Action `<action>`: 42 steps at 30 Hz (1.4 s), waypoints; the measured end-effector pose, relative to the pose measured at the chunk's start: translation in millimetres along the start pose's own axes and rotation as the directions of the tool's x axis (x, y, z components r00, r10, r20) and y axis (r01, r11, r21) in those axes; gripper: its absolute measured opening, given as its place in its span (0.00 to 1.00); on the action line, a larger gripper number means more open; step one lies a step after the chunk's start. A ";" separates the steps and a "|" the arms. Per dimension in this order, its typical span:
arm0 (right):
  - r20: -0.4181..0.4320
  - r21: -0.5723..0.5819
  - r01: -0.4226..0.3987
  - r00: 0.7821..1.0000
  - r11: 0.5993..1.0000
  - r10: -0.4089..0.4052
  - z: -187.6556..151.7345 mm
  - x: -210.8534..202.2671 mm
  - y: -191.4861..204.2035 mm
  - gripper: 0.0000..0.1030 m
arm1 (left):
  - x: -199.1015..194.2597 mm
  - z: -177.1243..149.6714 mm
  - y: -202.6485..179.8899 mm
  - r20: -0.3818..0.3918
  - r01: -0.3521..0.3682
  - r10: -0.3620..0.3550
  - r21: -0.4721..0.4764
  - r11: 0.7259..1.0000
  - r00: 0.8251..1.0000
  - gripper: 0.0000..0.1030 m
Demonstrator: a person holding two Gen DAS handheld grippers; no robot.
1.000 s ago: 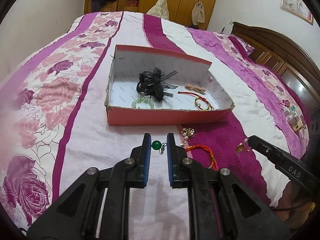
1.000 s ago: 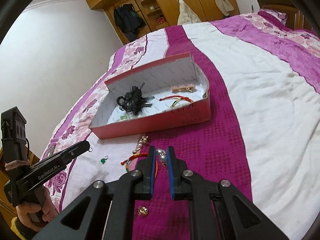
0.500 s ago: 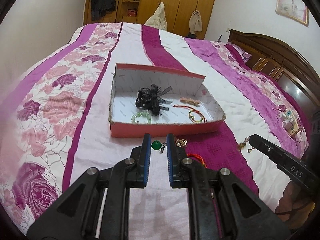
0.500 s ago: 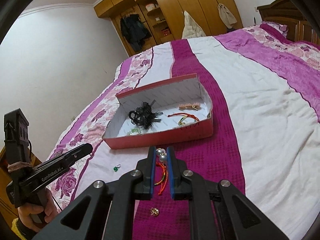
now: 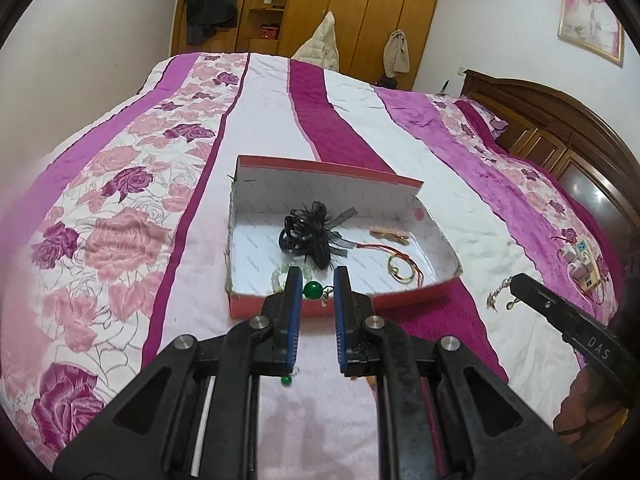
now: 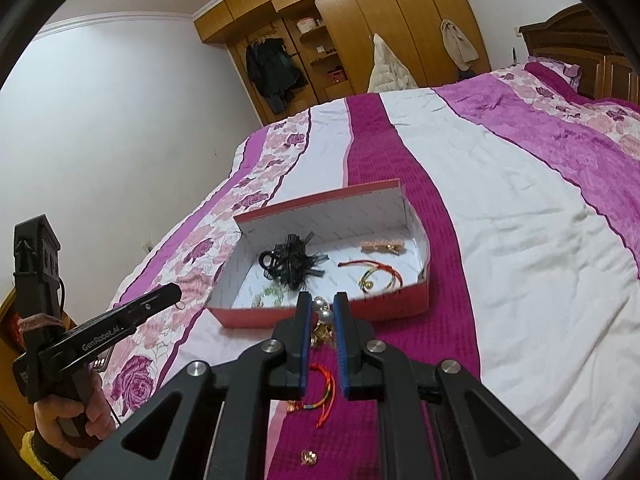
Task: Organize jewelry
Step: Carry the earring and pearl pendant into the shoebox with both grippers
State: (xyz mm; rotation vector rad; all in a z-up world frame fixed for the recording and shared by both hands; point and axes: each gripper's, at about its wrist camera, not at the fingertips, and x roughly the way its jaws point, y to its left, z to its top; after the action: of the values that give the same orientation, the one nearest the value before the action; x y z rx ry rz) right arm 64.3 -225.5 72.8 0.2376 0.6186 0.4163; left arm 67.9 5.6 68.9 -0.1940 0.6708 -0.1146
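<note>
Left gripper [image 5: 314, 286] clamped one green bead earring [image 5: 313, 290]; right gripper [image 6: 322, 310] clamped one pearl earring [image 6: 323, 309] with two pearls. Both hung just before the one red box [image 5: 400, 298], holding one black bow [image 5: 314, 232]. One braided bracelet [image 6: 324, 394] lay on the bedspread [image 6: 500, 240].

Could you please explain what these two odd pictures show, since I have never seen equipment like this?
A person holds a hand-held clamp in each hand, each with a camera looking along its two black fingers. One picture comes from the left gripper, which pinches a green bead earring. The other comes from the right gripper, which pinches a pearl earring. Both hover over a bed near a red box that already holds a black hair bow and bracelets. A red cord bracelet and a gold piece lie loose on the bedspread.
</note>
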 end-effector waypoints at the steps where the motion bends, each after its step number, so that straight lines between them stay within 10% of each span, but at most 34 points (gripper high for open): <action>1: 0.000 -0.002 0.000 1.000 1.000 0.000 1.9 2.4 0.2 0.12 | 1.9 1.2 0.4 -0.001 0.000 0.000 0.000 1.000 1.000 0.07; 42: -0.137 0.040 0.081 0.988 0.996 -0.075 20.3 122.9 -53.0 0.13 | 109.8 1.8 16.9 -0.174 -0.059 0.059 0.003 0.998 0.983 0.08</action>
State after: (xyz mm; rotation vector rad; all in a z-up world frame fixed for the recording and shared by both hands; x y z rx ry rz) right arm 183.1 -219.9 8.3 0.2287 0.7683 0.3453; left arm 155.1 3.9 0.1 -0.1671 0.8502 -0.0742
